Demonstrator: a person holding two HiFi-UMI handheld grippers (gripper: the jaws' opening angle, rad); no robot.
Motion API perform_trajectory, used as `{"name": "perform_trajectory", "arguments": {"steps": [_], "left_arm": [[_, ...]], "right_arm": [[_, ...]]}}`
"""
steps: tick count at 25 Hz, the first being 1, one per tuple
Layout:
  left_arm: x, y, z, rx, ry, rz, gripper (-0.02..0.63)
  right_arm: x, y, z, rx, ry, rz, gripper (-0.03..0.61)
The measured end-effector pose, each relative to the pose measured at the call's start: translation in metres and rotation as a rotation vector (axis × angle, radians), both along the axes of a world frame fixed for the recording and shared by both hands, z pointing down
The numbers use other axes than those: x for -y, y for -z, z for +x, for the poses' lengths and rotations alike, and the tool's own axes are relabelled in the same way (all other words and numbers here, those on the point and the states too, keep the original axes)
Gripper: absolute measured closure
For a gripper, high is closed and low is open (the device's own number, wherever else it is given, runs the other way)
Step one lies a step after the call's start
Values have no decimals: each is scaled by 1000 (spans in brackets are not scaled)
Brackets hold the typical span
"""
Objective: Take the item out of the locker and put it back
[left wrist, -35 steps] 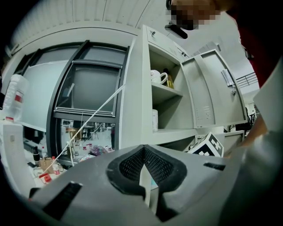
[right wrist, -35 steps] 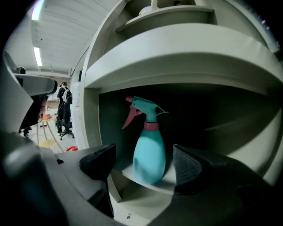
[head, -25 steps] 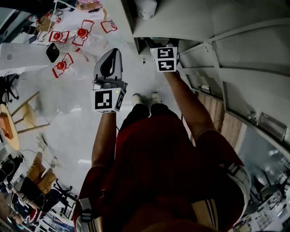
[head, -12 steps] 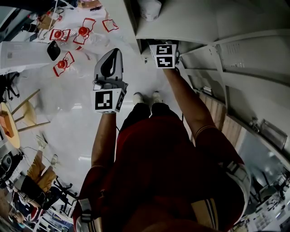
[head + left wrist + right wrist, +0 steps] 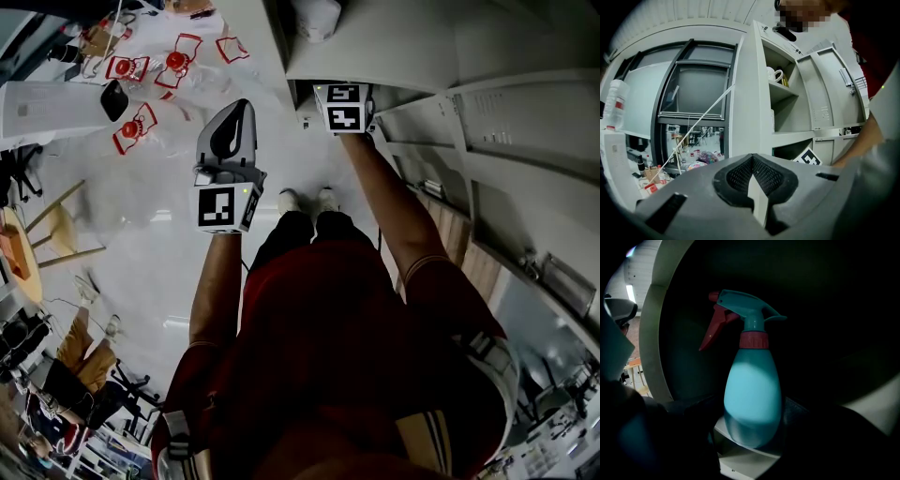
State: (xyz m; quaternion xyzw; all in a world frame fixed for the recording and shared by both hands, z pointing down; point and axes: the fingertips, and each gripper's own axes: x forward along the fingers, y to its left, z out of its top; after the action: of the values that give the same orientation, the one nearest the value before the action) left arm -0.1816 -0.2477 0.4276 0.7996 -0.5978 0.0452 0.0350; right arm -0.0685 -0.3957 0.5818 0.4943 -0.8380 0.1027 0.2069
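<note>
- Tall pale-grey metal locker bank (image 5: 394, 47), doors swung open; task compartment low, dark inside.
- Right gripper (image 5: 343, 105) reached into that compartment, arm stretched forward; jaws clamped on lower body of bottle.
- Left gripper (image 5: 232, 117) held out in open air left of locker, jaws pressed together, nothing between them.
- Teal plastic spray bottle with red trigger and collar (image 5: 752, 385): inside compartment, upright, long axis vertical, trigger pointing gripper's left, dead ahead between right jaws.
- Right arm nearer by far; left well apart.
</note>
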Motion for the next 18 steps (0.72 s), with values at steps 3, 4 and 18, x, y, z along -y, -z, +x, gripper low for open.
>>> {"name": "perform_trajectory", "arguments": {"steps": [3,4,18], "left_arm": [[-1,0,-2,1,2,-3,607],[-1,-1,-2,3,2,-3,607],[-4,-2,2,-9,-8,-10,607]], "right_arm": [[2,-4,1,-12,-4,-12,199],[2,-5,1,-14,-3,-13,199],[-5,8,5,-63,2,11,202]]}}
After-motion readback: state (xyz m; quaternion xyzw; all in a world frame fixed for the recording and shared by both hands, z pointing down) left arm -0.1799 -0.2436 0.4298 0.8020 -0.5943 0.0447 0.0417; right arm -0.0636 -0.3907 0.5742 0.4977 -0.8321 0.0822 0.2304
